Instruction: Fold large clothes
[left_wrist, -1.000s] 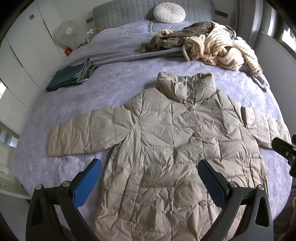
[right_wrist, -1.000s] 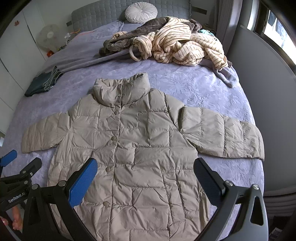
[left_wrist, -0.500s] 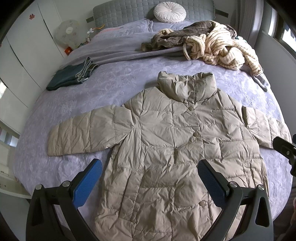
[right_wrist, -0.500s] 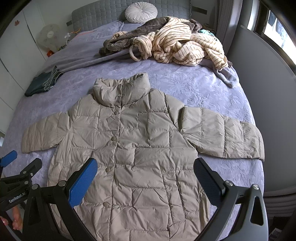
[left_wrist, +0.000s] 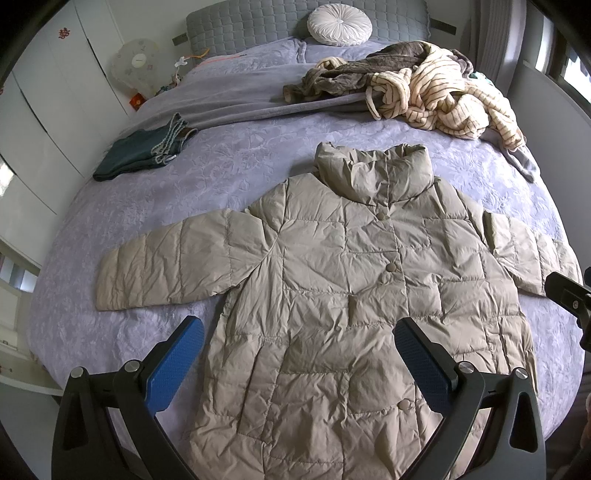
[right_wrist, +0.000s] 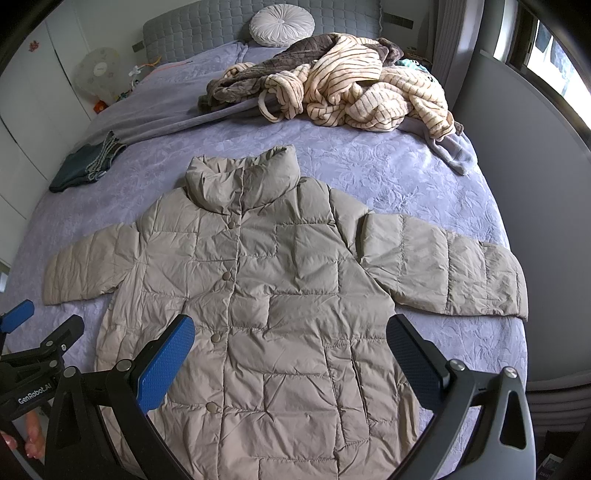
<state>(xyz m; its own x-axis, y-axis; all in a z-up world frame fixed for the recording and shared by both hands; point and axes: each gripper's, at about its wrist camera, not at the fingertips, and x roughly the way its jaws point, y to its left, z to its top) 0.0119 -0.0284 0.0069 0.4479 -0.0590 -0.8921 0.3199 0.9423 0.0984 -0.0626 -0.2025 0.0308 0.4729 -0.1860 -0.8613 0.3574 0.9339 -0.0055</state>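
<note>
A beige quilted puffer jacket (left_wrist: 351, 288) (right_wrist: 266, 295) lies flat and buttoned on the lilac bed cover (left_wrist: 207, 173) (right_wrist: 399, 173), collar toward the headboard, both sleeves spread out sideways. My left gripper (left_wrist: 300, 354) hovers open above the jacket's lower left part, holding nothing. My right gripper (right_wrist: 290, 350) hovers open above the lower middle, also with nothing between its blue pads. The left gripper's tip (right_wrist: 16, 317) shows at the left edge of the right wrist view.
A heap of striped cream and brown clothes (left_wrist: 424, 88) (right_wrist: 351, 92) lies at the far right of the bed. Folded dark green clothing (left_wrist: 144, 151) (right_wrist: 85, 160) sits at the far left. A round white cushion (left_wrist: 340, 25) rests by the headboard. White wardrobes stand left, a grey wall right.
</note>
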